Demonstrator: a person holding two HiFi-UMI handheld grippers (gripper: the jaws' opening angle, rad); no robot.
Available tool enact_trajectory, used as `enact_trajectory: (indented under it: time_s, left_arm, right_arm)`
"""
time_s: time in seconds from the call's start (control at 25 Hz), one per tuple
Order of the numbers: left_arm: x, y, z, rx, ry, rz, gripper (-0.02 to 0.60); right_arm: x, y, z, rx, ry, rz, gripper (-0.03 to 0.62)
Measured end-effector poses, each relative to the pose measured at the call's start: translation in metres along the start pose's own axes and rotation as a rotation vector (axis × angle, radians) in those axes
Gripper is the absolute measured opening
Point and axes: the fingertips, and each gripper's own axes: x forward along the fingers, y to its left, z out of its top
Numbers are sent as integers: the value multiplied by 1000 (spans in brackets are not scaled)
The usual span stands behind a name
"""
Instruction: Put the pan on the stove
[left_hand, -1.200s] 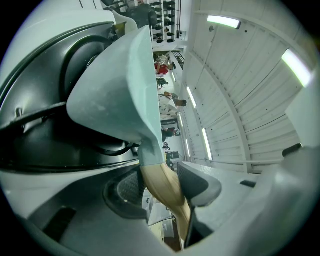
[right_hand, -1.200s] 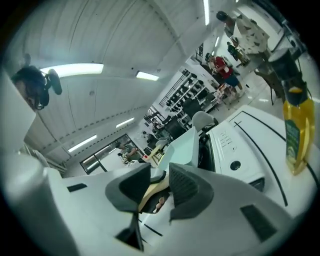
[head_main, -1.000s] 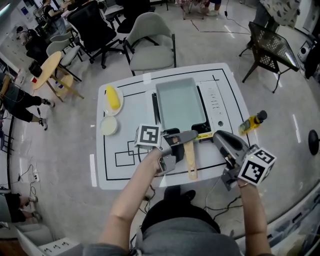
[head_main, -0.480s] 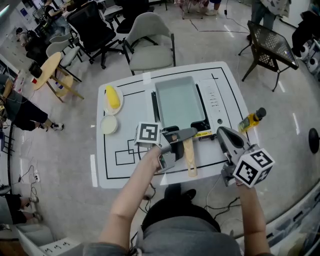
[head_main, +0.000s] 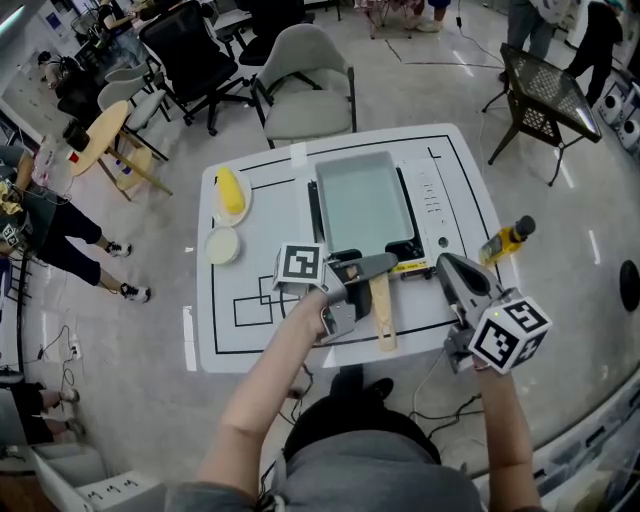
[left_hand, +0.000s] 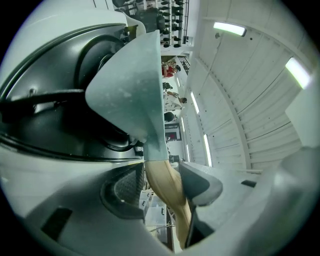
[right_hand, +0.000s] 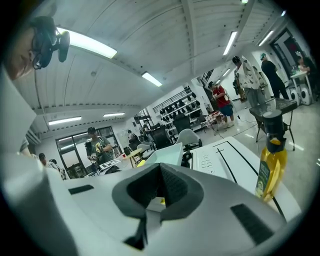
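Observation:
The pale green rectangular pan (head_main: 362, 205) rests on the black tabletop stove (head_main: 404, 250), its wooden handle (head_main: 381, 312) pointing toward me. My left gripper (head_main: 370, 284) straddles that handle near the pan, and its jaws are opening. In the left gripper view the handle (left_hand: 165, 190) runs between the two fingers, with a slit showing beside the left pad (left_hand: 125, 187), and the pan (left_hand: 130, 85) fills the upper view. My right gripper (head_main: 450, 272) hovers at the table's right front, shut and empty; its view shows the closed jaws (right_hand: 160, 195) and the pan (right_hand: 165, 152) beyond.
A yellow oil bottle (head_main: 507, 241) stands at the table's right edge, close to my right gripper (right_hand: 270, 165). A plate with a yellow item (head_main: 230, 192) and a small white dish (head_main: 222, 243) sit at the left. A grey chair (head_main: 305, 80) stands behind the table.
The right gripper's jaws have closed, and it has shifted slightly. The left gripper stays at the pan's handle; the pan has not moved.

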Motion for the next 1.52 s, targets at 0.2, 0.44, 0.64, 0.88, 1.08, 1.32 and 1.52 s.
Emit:
enact_trajectory:
  time_s: [0.2, 0.44, 0.64, 0.88, 1.08, 1.32, 1.52]
  left_arm:
    - [-1, 3, -5, -43, -20, -23, 235]
    - [-13, -4, -15, -33, -47, -25, 242]
    - [-41, -4, -10, -8, -128, 15, 242]
    - [-74, -14, 0, 97, -237, 77, 241]
    - [-103, -18, 13, 321, -321, 255, 214]
    - [-119, -19, 16, 590, -390, 473, 124]
    - [-125, -22, 16, 825, -413, 652, 67]
  right_arm:
    - [0, -2, 0, 12, 2, 5, 5]
    - [0, -3, -2, 8, 8, 6, 5]
    - [2, -2, -5, 5, 17, 8, 5]
    - [3, -1, -8, -14, 22, 1, 5]
    - [0, -1, -10, -20, 22, -14, 5]
    - [0, 4, -13, -30, 18, -29, 5]
    - [-1, 5, -15, -40, 12, -46, 5]
